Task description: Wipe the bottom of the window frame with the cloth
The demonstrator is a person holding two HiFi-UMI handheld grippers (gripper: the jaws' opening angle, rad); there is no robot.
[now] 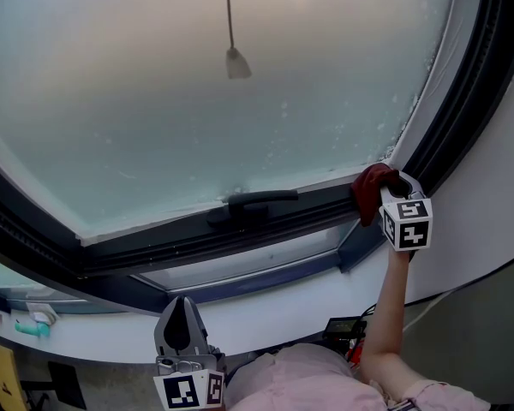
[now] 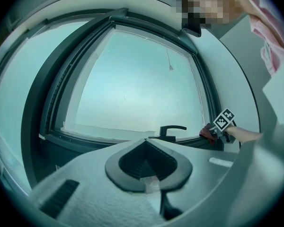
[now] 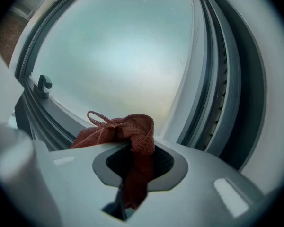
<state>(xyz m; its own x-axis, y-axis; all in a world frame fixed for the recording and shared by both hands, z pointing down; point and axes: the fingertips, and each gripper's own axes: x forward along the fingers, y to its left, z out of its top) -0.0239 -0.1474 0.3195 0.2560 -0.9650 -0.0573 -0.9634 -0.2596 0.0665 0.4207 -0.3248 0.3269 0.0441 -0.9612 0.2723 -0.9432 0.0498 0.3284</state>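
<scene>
One claw is working. My right claw (image 3: 136,170) is clamped on the red cloth (image 3: 127,129): a strip runs down between the jaws and the rest bunches out in front. The bunch sits at the bottom right corner of the frame (image 1: 265,229), where the bottom rail meets the right upright. It looks pressed on, but I can't confirm contact.

My left claw (image 1: 181,305) is low near my body with its jaws together and nothing in them. It's idle.

Progress: I'm at one end of the rail. The whole run left, past the handle (image 1: 259,202) to the far corner, lies open. The rail is dark and shows no streaks or damp marks, so I can't tell wiped from unwiped. My guess is most of the pass is left, or this is the end stop of one.

Surface: the rail is a narrow stepped dark profile and the handle base sticks up mid-run, so the cloth will probably need to go around it. The glass (image 1: 197,101) is frosted, with white specks along its right edge. A cord (image 1: 236,58) hangs in front of it.

Room: a second narrow pane sits below the rail, then a white sill (image 1: 265,313), with a white wall (image 1: 488,221) to the right.
</scene>
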